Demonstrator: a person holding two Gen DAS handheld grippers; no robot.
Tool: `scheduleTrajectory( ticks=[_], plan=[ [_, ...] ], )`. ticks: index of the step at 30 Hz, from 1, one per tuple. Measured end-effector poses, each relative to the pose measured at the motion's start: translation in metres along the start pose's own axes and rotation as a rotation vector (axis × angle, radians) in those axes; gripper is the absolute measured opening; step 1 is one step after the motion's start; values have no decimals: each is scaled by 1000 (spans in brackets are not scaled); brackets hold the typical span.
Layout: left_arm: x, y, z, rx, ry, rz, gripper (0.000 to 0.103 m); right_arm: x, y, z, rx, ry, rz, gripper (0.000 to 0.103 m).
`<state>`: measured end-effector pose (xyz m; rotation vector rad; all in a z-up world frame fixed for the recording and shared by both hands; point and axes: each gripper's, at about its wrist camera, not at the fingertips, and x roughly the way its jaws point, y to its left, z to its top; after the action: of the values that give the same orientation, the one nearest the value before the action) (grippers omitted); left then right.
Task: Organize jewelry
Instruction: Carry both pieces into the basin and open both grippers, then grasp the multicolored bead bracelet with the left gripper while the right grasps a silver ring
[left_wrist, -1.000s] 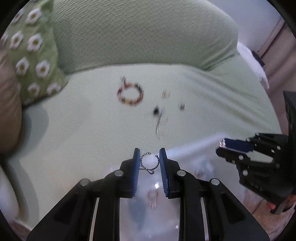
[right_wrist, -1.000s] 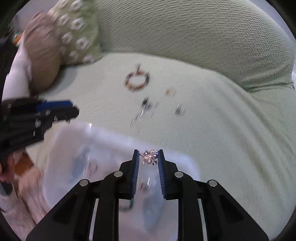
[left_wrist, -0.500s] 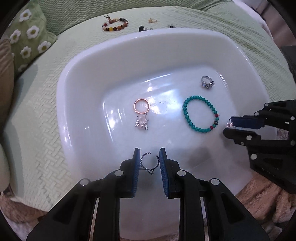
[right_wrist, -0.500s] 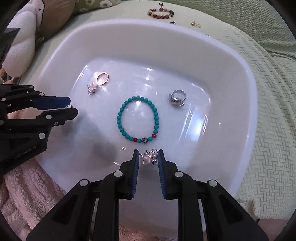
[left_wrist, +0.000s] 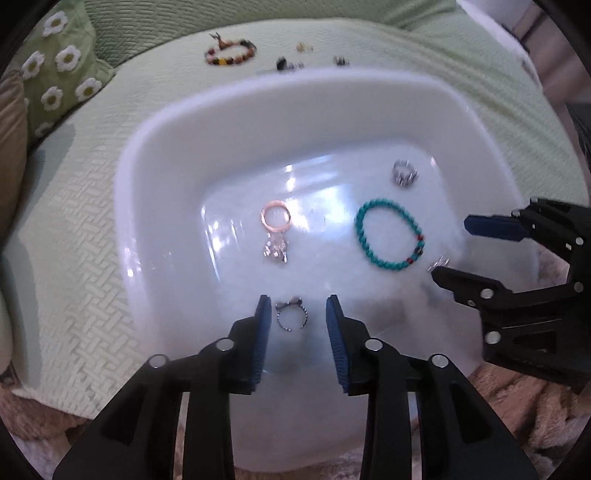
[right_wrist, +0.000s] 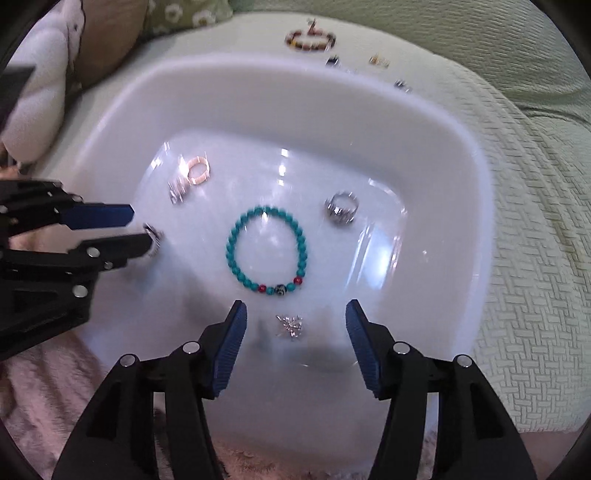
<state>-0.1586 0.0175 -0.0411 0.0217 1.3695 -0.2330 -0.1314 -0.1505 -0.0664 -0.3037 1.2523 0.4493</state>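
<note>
A white tray (left_wrist: 155, 155) lies on the green sofa; it also shows in the right wrist view (right_wrist: 476, 192). My left gripper (left_wrist: 298, 314) is open over its near side, with a dark beaded ring (left_wrist: 291, 318) lying loose between the fingers. My right gripper (right_wrist: 293, 319) is open wide, with a silver brooch (right_wrist: 290, 326) lying in the tray between its fingers. The tray also holds a turquoise bracelet (right_wrist: 266, 253), a rose-gold ring with charm (left_wrist: 275, 219) and a silver ring (right_wrist: 341, 210).
A multicoloured bead bracelet (left_wrist: 231, 53) and several small pieces (left_wrist: 290, 63) lie on the green sofa cover beyond the tray. A daisy-print cushion (left_wrist: 59, 77) is at far left. A fuzzy pink rug (right_wrist: 33, 398) is below the tray.
Both grippers have opened. The left one let go of the beaded ring and the right one let go of the silver brooch; both pieces now lie in the tray.
</note>
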Motion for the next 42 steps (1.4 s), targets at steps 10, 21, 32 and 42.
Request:
scheduleTrajectory(
  ticks=[10, 21, 32, 42],
  plan=[
    [-62, 43, 81, -75, -180, 66, 70, -78, -72, 79, 169, -224, -30, 66],
    [31, 85, 222, -174, -113, 110, 74, -16, -125, 143, 353, -188, -48, 66],
    [110, 126, 280, -293, -46, 148, 70, 6, -120, 145, 302, -145, -116, 66],
    [97, 130, 267, -320, -35, 66, 9, 11, -126, 158, 320, -123, -80, 66]
  ],
)
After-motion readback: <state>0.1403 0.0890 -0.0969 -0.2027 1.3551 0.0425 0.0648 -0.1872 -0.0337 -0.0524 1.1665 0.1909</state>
